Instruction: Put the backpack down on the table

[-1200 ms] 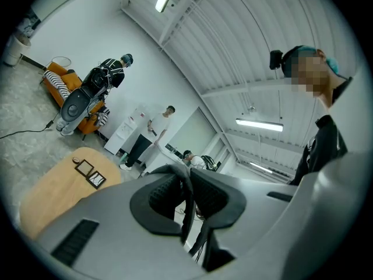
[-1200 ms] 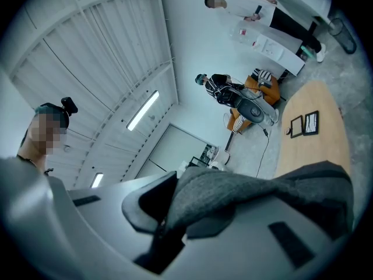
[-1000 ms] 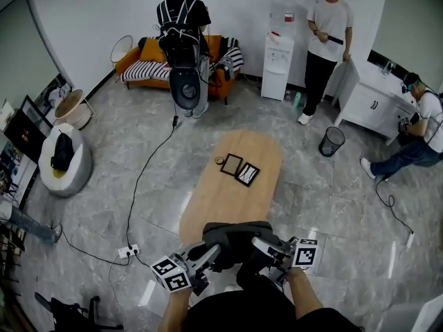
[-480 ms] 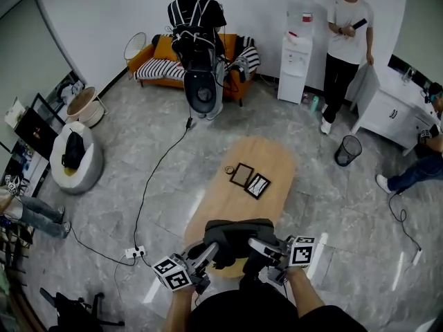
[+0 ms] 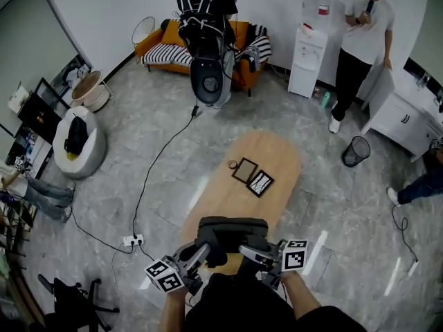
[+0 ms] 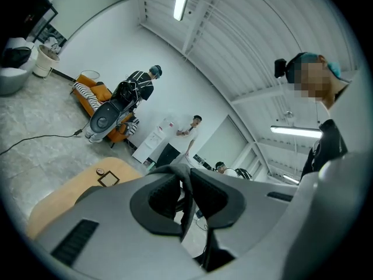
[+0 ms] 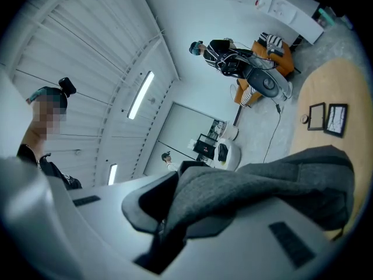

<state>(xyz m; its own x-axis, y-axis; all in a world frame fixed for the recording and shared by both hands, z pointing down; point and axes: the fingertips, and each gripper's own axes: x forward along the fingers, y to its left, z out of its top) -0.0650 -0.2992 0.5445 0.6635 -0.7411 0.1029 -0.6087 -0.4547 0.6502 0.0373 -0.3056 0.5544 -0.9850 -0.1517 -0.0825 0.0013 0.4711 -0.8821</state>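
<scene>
A dark grey backpack (image 5: 232,232) hangs over the near end of the oval wooden table (image 5: 280,159); I cannot tell whether it touches the top. My left gripper (image 5: 205,249) is shut on its left side, and the left gripper view shows a thin fold of grey backpack fabric (image 6: 183,177) pinched between the jaws of the left gripper (image 6: 185,198). My right gripper (image 5: 247,250) is shut on the right side. In the right gripper view the right gripper (image 7: 169,216) clamps thick backpack cloth (image 7: 280,179) that spreads towards the table (image 7: 326,92).
Two dark picture frames (image 5: 252,176) and a small round object (image 5: 232,164) lie mid-table. A power strip (image 5: 131,241) and cable lie on the floor at left. A black machine (image 5: 206,75), an orange sofa (image 5: 156,43), a water dispenser (image 5: 308,54), a bin (image 5: 353,151) and people stand beyond.
Both grippers have carried the backpack a little forward and down, over the table's near end. Both grips are unchanged.
</scene>
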